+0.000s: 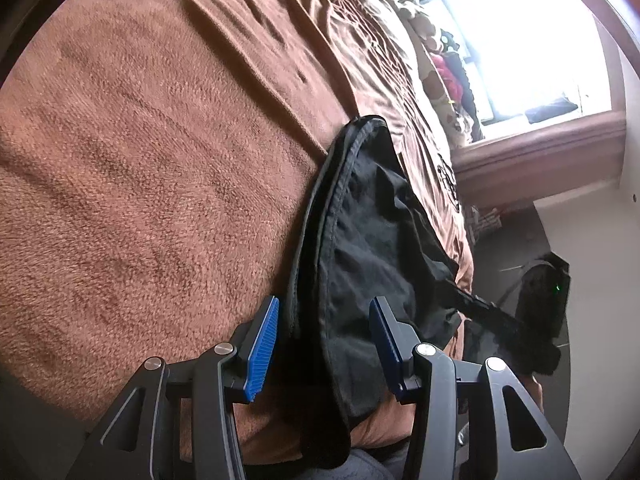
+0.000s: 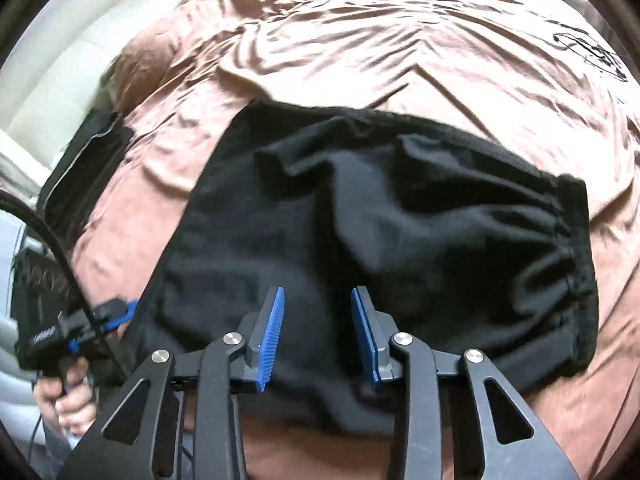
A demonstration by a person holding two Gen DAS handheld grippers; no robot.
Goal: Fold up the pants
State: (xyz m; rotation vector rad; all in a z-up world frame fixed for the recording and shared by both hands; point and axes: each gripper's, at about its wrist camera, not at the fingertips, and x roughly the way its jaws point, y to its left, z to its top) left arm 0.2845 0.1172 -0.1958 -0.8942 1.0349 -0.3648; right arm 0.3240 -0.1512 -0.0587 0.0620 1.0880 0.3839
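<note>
Black pants (image 2: 380,220) lie folded into a wide bundle on a brown bed cover (image 2: 360,52), with the gathered waistband at the right. My right gripper (image 2: 318,332) is open above the pants' near edge and holds nothing. In the left wrist view the pants (image 1: 372,240) run away from the camera, and my left gripper (image 1: 324,348) is open over their near hem, empty. The left gripper also shows in the right wrist view (image 2: 116,312), at the pants' left edge, held by a hand.
A brown fleece blanket (image 1: 140,160) covers the bed left of the pants. A bright window (image 1: 520,40) with a ledge and stuffed toys (image 1: 440,64) lies beyond the bed. The right gripper (image 1: 536,308) shows dark at the bed's edge. A dark object (image 2: 84,168) lies at the bed's left side.
</note>
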